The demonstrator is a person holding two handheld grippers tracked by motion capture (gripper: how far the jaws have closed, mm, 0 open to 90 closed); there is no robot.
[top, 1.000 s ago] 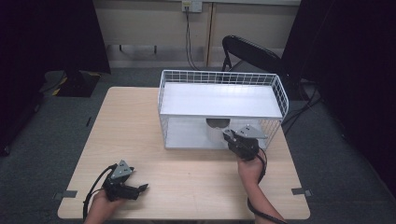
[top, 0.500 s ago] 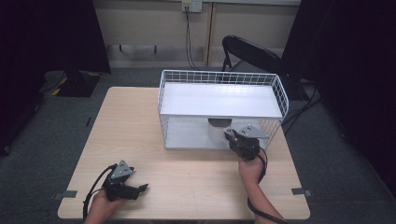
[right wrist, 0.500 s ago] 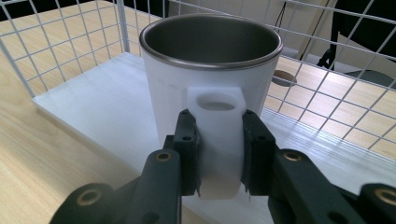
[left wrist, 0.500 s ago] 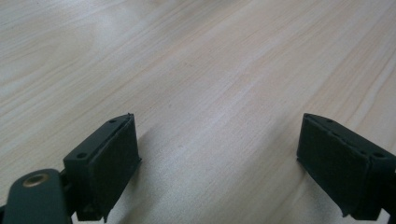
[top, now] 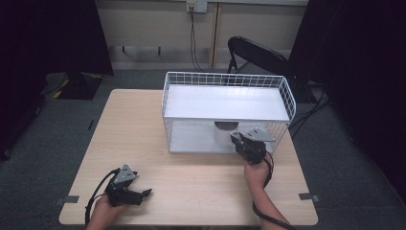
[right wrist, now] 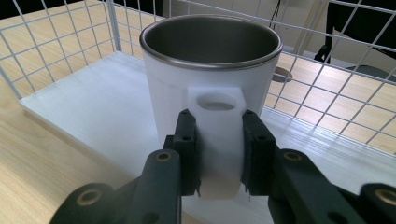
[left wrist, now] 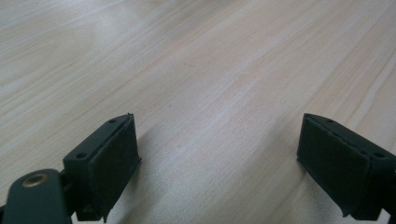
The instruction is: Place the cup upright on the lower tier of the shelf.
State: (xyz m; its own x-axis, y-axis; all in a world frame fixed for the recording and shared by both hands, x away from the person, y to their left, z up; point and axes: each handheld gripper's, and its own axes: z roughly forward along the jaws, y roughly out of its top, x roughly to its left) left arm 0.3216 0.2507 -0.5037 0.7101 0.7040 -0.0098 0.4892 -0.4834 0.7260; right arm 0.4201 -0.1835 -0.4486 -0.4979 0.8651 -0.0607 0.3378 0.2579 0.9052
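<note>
Mug: white, steel-lined, upright on the lower white shelf of the wire rack, towards the right end, just inside the near open side.
Handle: blocky, white, facing near, towards the right gripper.
Right gripper: jaws pinching the handle from both sides, pads flat against it; seen from above at the rack's near right corner.
Left gripper: jaws spread wide, nothing between them, resting low over bare tabletop at the near left, well apart from the rack.
Upper shelf: solid white sheet directly above the mug, little room overhead by the look of it.
Risk, lifting: rim likely to knock the upper shelf if raised before being drawn out towards the near side.
Risk, grip: hold on the handle alone, so the mug's weight hangs beyond the pads; possible tilt or swivel once off the shelf.
Risk, wires: right wall of the rack near; a sideways swing could catch the mug on it.
Risk, rack: light frame, not held down by the free gripper; a snag might drag it across the tabletop.
</note>
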